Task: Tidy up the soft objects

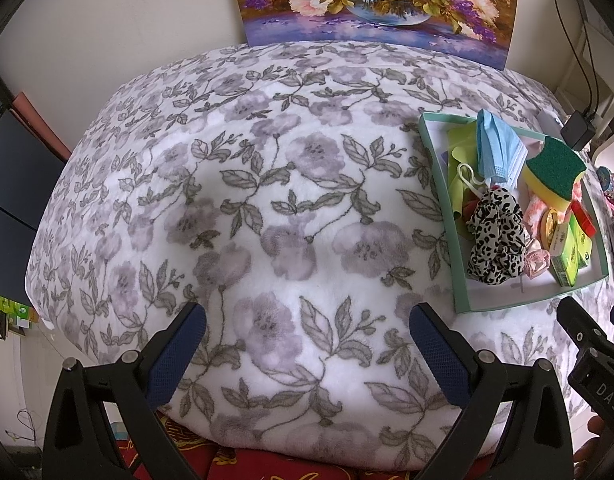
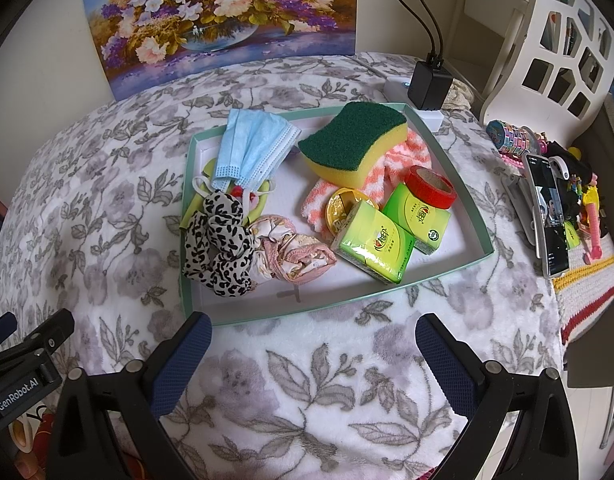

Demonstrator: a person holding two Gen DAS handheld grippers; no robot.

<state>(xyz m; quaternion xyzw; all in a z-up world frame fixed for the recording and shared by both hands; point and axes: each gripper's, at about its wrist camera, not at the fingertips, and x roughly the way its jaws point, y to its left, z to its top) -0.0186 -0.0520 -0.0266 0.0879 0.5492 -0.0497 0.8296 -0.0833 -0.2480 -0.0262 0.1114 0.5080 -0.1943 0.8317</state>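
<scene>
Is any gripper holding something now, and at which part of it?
Nothing is held. The left gripper and the right gripper are both open above the floral blanket, and all items lie in the tray.

I'm in a home: flower-print fleece blanket [image 1: 267, 208] over the desk, floral painting [image 2: 227, 12] against the wall at 12 o'clock, white cutout chair [image 2: 547, 40] at 2, phone [image 2: 549, 216] and toys at 3.

Green cloth [image 2: 205, 176] under mask [image 2: 251, 148] — mostly hidden, painting [image 2: 227, 12] top cut off
</scene>
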